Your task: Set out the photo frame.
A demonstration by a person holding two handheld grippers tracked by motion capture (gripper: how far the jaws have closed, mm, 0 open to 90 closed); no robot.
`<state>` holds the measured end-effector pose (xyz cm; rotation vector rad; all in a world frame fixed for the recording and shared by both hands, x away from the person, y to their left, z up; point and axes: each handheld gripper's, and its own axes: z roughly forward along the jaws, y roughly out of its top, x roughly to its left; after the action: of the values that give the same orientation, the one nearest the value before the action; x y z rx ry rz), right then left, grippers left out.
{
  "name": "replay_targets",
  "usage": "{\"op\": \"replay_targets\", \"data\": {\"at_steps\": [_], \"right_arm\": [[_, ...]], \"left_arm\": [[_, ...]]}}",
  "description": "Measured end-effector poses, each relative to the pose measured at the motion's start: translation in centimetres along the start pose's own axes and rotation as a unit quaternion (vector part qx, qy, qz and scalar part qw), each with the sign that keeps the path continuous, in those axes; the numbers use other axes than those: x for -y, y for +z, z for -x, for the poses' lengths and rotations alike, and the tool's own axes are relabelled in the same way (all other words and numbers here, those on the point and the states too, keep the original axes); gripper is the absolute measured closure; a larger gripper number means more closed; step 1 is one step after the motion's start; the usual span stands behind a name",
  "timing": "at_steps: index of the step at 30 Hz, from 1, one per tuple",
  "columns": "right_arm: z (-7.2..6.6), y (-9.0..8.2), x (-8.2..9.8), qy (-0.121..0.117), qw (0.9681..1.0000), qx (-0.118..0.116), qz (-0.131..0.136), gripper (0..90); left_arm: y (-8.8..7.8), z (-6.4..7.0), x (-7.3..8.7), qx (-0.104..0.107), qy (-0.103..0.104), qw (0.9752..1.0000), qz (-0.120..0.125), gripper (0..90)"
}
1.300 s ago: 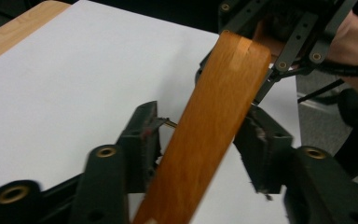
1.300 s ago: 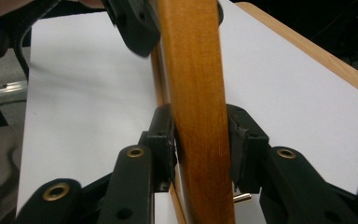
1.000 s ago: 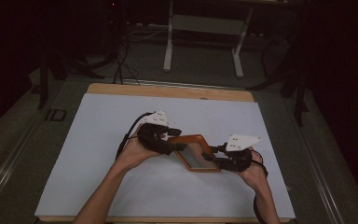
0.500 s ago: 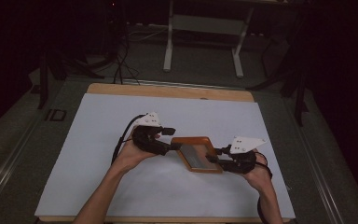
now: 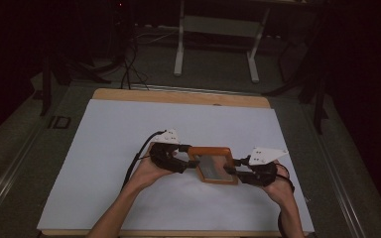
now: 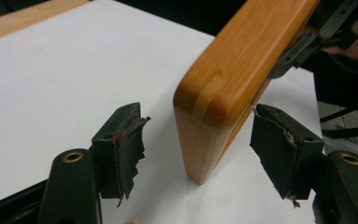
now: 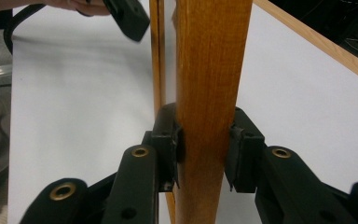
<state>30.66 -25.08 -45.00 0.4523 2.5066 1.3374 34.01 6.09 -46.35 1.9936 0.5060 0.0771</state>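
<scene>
On white table [image 5: 104, 148] | right gripper [image 5: 234, 171] clamps wooden frame [image 5: 213, 165] | no legible writing

One second ago my left gripper [image 5: 187, 154] was closed on the left corner of the wooden frame [image 5: 213, 165], and the frame sat turned like a diamond between my two tools. Since then the frame has rotated — its long sides now run nearly across the white table cover [image 5: 104, 148]. My left gripper has let go: in the left gripper view its jaws stand apart, one on each side of the frame's rounded corner [image 6: 214, 93], not touching it. My left hand [image 5: 151, 168] has also moved a little down and to the left.
</scene>
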Motion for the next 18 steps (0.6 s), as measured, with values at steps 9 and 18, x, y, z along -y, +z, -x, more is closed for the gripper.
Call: {"op": "replay_targets", "data": {"at_steps": [9, 18], "right_arm": [[0.1, -0.1, 0.2, 0.000, 1.0000, 0.003, -0.004, 68.4], [0.2, -0.2, 0.3, 0.004, 1.0000, 0.004, -0.005, 68.3]], "left_arm": [[2.1, 0.6, 0.7, 0.003, 0.007, 0.9998, -0.020, 43.9], [2.9, 1.2, 0.9, -0.006, 0.019, 0.9994, -0.029, 50.5]]}}
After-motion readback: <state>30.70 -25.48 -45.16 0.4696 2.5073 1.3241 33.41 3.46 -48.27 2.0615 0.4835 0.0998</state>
